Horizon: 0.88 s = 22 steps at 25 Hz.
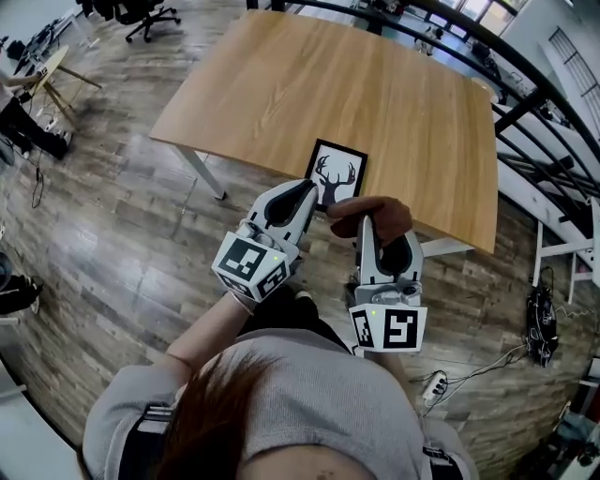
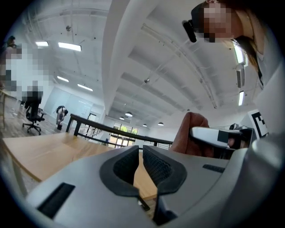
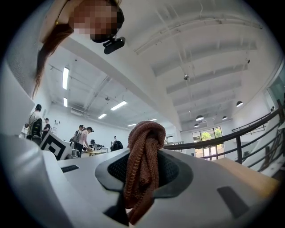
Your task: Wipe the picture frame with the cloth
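Wood-plank flooring [image 1: 112, 225] is spreading around a light wooden table [image 1: 375, 94] in the head view. A black metal railing [image 1: 534, 94] is running past the table's far right side, and a black office chair [image 1: 148, 13] is standing at the far left. At the table's near edge a black picture frame [image 1: 336, 174], holding a white print of a deer's antlered head, is lying flat. The person is holding both tools side by side at that edge. The left gripper [image 1: 305, 187] is pointing toward the frame's near left corner. The right gripper [image 1: 364, 223] is carrying a rust-brown knitted cloth [image 1: 373, 214] bunched at its tip, just to the near right of the frame. Whether either one is touching the frame is not showing from this angle.

The left gripper view is looking level across the tabletop toward the railing and some far windows [image 2: 120, 129]. Its two dark pads are pressing together with nothing between them. The cloth and the right gripper's pale shell are showing at the right, just beside it.

The right gripper view is showing the cloth pinched between the dark pads, with a thick knotted fold standing above them and a strand hanging below. Behind, several people [image 3: 82, 136] are standing at the far left under strip ceiling lights [image 3: 67, 78].
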Available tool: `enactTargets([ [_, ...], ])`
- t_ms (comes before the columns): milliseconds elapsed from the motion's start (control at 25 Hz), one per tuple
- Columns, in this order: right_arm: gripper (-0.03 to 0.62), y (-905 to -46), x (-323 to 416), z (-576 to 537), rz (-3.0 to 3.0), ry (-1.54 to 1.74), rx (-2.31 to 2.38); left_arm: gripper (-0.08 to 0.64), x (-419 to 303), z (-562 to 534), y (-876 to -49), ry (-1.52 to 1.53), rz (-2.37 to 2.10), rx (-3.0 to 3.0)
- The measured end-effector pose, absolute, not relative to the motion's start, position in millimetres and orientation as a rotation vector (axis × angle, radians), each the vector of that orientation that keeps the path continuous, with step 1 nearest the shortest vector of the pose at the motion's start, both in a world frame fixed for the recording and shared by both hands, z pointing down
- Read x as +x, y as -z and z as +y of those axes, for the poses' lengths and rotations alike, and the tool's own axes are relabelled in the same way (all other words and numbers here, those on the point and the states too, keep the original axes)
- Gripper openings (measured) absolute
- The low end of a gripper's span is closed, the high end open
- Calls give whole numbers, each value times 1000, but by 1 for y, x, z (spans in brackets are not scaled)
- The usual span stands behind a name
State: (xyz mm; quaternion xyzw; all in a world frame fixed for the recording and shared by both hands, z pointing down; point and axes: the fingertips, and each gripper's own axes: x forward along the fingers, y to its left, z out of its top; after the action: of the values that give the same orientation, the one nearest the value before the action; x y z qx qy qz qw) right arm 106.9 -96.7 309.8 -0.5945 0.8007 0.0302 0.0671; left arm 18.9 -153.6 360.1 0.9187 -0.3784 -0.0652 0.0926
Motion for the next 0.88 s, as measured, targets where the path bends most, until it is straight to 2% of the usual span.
enactTargets([
  [200, 133, -324, 109, -113, 2419, -26, -1834, 29, 16, -181, -415, 60, -1079, 2568],
  [320, 133, -335, 111, -120, 2425, 6, -1847, 88, 9, -192, -455, 35, -1058, 2420],
  [480, 133, -353, 116, -127, 2423, 61, -1874, 141, 0, -197, -515, 106, -988, 2132],
  [680, 133, -374, 118, -131, 2415, 130, -1898, 173, -3, -207, -563, 242, -866, 1845],
  [880, 133, -398, 114, -136, 2422, 204, -1914, 176, -5, -222, -591, 340, -758, 1710],
])
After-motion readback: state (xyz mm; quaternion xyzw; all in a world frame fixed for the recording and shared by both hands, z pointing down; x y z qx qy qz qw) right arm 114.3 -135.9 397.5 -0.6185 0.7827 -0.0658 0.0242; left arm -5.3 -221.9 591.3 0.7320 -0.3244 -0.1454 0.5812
